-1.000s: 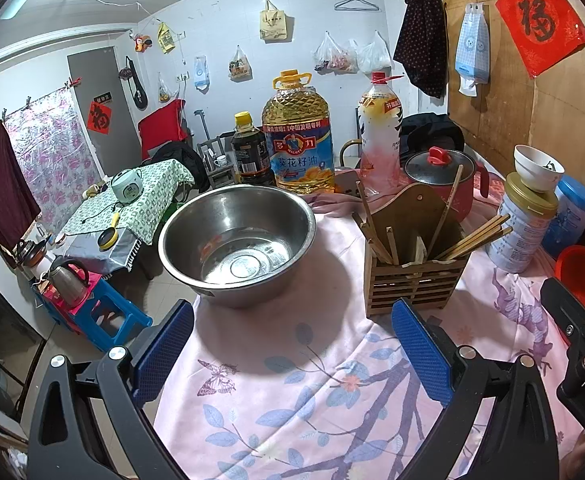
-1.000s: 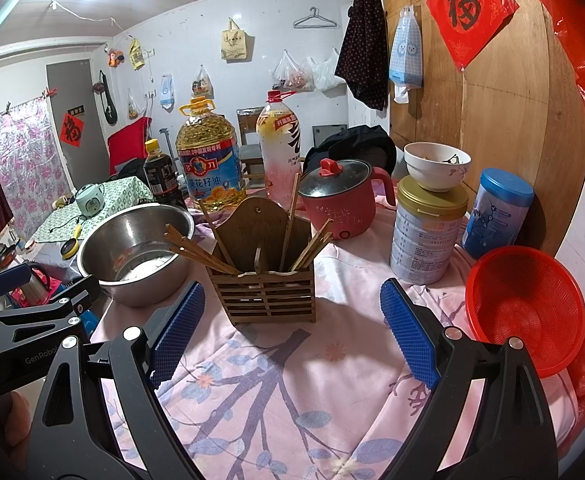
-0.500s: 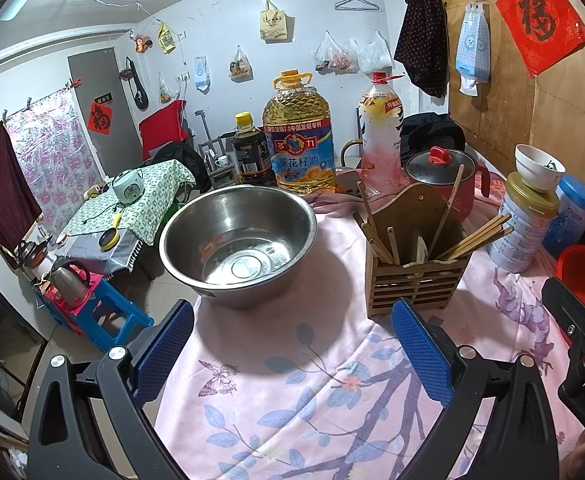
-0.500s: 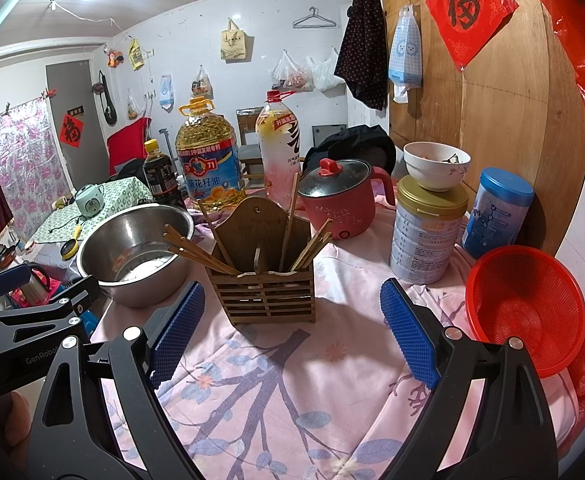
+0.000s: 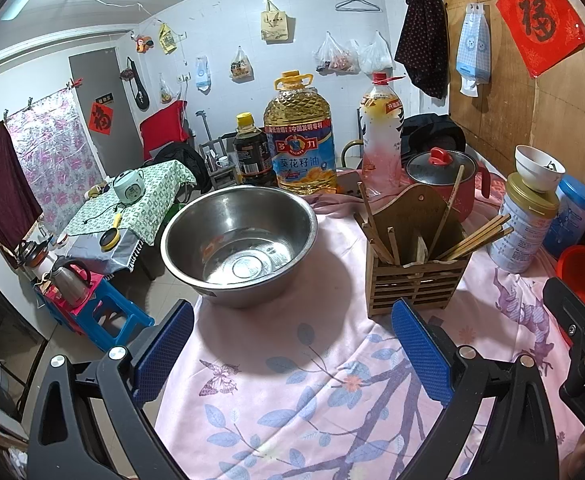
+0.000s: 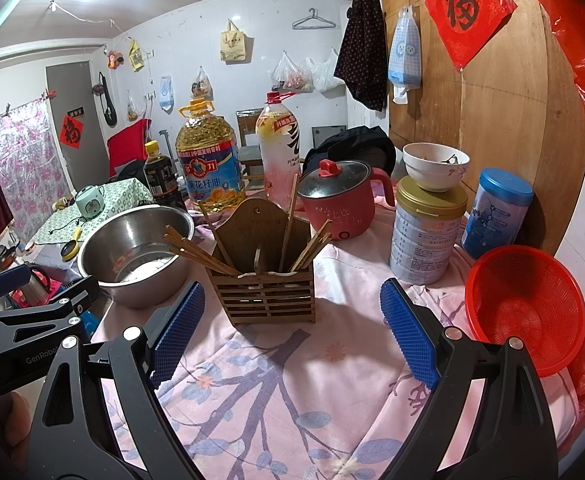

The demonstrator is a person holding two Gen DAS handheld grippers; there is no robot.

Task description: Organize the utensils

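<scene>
- Table: covered with pink floral cloth.
- Chopstick holder: at 12 o'clock from right gripper, chopsticks inside.
- Steel bowl: at 11 o'clock from left gripper.
- Both grippers: jaws apart, empty.

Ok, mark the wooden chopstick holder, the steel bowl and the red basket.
wooden chopstick holder (image 6: 266, 298): right wrist view, slatted front wall.
steel bowl (image 5: 228, 216): left wrist view, bare inner wall.
red basket (image 6: 526, 312): right wrist view, inner mesh.

Both wrist views face holder – near
</scene>
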